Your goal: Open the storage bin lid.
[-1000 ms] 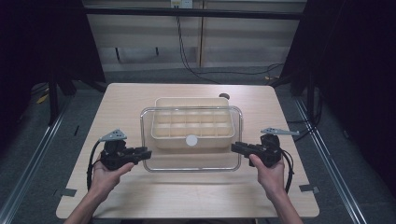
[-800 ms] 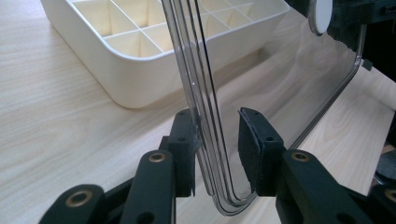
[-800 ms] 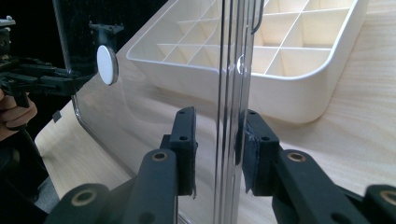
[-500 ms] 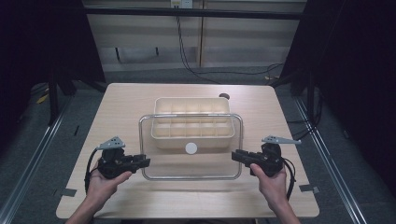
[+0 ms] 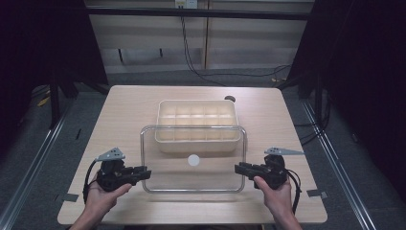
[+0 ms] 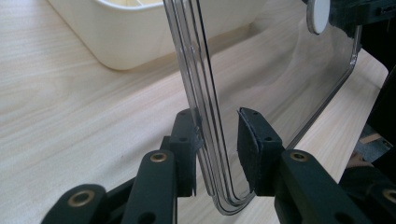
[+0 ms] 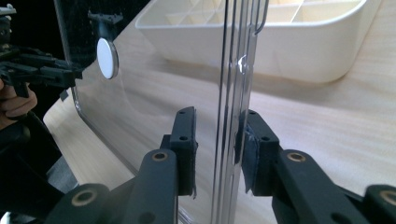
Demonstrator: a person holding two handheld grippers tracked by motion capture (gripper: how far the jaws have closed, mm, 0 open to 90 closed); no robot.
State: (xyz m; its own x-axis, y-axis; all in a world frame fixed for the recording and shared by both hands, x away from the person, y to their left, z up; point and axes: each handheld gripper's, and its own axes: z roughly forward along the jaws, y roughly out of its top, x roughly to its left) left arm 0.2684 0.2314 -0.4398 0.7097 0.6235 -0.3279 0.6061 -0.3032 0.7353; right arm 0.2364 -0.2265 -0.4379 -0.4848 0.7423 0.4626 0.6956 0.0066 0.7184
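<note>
Clear lid point(image 5: 193, 165) between both grippers' parted jaws

One clear lid point(image 5: 193, 160), one divided tray point(image 5: 197, 125), two tools.

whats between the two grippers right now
In the high view, the clear lid spans between the left gripper and the right gripper.
</note>
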